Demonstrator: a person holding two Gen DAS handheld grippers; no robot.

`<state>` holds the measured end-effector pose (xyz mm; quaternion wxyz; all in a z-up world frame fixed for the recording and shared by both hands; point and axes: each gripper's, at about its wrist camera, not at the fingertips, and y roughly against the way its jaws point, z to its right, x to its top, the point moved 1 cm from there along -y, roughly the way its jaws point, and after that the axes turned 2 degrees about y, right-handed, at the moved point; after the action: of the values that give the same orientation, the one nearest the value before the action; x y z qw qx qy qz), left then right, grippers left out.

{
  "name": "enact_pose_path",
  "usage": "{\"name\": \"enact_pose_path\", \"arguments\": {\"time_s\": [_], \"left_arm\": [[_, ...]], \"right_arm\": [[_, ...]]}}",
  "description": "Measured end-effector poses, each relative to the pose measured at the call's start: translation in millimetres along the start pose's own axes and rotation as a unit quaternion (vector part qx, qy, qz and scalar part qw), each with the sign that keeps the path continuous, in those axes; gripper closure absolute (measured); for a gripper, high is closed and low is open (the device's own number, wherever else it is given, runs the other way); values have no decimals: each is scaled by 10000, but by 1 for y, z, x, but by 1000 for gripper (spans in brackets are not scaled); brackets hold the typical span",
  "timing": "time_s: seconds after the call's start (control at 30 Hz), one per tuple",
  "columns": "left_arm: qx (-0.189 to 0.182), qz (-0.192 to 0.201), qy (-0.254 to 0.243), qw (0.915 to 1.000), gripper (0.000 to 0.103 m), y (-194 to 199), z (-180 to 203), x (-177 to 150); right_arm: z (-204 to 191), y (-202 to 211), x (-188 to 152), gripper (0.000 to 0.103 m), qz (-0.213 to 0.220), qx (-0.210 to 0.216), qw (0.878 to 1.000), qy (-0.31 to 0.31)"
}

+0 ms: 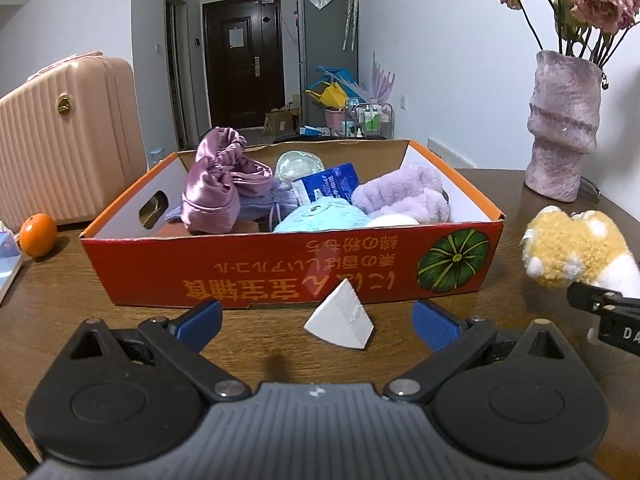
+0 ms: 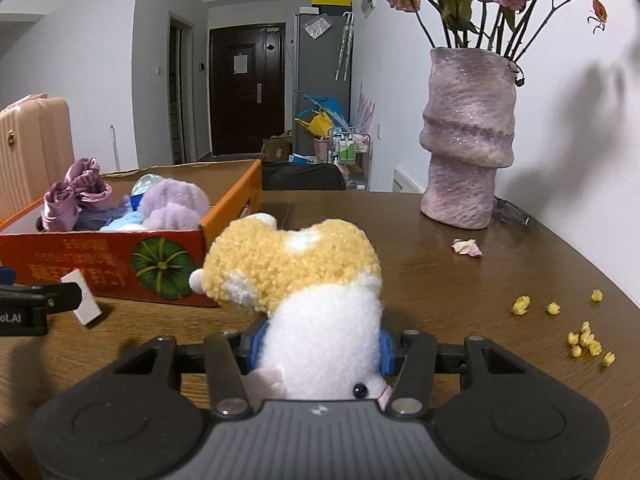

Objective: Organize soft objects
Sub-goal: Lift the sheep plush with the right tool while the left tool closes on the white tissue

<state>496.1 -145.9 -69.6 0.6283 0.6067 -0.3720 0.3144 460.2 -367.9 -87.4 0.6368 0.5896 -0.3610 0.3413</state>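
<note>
On brown worktop (image 1: 60,300) beside orange box (image 1: 280,268) of soft things: right gripper (image 2: 318,350) clamped on plush toy (image 2: 304,276), lifted probably for dropping inside; left gripper (image 1: 316,322) spread wide around white wedge (image 1: 340,320), not touching, likely next.

Dark wooden table (image 1: 280,364) carries red-orange cardboard box (image 1: 256,276), white wedge (image 1: 340,322) just before it, orange (image 1: 38,235) at left, purple vase (image 2: 466,136) at right — fallen petal (image 2: 466,247), yellow bits (image 2: 586,340) nearby.
</note>
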Motion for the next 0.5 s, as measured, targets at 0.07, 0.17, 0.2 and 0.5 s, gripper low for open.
{"name": "enact_pose_path", "arguments": {"time_s": [0.07, 0.17, 0.2, 0.5], "left_arm": [[43, -16, -40, 10000, 0, -4, 3, 2], [46, -79, -48, 9999, 0, -11, 5, 4], [37, -105, -44, 9999, 0, -13, 5, 4], [44, -383, -138, 9992, 14, -34, 9, 8]], "right_arm": [[5, -2, 1, 53, 6, -22, 10000, -5], [11, -5, 1, 53, -2, -40, 10000, 1], [12, -7, 2, 53, -2, -45, 10000, 0], [20, -15, 5, 53, 30, -66, 10000, -2]]}}
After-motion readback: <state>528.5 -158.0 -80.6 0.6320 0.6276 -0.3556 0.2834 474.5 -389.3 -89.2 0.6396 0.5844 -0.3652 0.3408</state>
